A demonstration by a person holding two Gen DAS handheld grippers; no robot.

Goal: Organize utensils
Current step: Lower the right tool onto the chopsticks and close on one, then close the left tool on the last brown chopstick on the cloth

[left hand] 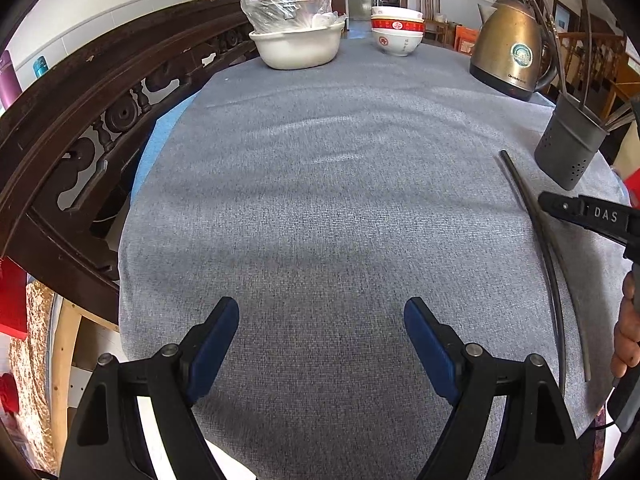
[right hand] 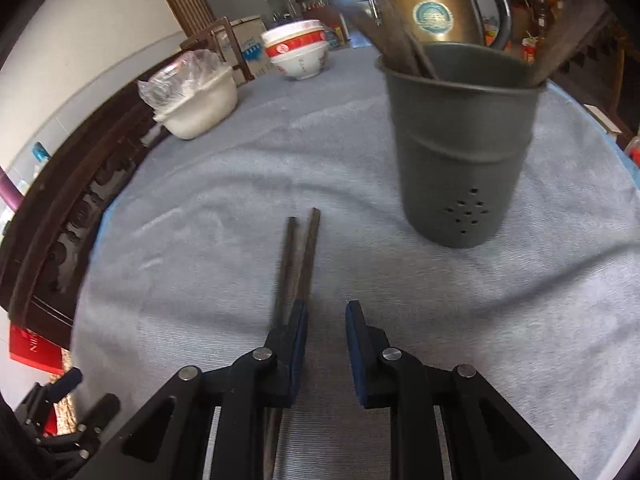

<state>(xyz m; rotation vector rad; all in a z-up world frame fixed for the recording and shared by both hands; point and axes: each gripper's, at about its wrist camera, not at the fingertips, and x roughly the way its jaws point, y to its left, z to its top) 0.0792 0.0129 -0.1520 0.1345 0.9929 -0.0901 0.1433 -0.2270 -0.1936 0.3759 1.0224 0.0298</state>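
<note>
Two chopsticks [right hand: 298, 264] lie at frame centre beside the narrowed, ungrasping right gripper [right hand: 326, 316], awaiting transfer to the holder [right hand: 460, 152]; left gripper [left hand: 322, 312] stands released.

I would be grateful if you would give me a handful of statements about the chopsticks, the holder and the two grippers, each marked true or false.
1. A pair of chopsticks lies on the grey cloth. True.
2. The utensil holder is empty. False: several utensils stand in it.
3. The left gripper is open with nothing between its pads. True.
4. The right gripper is clamped on the chopsticks. False: its pads stand apart and the chopsticks pass under the left pad, not between them.
5. The kettle lies on its side. False: it stands upright beyond the holder.
</note>
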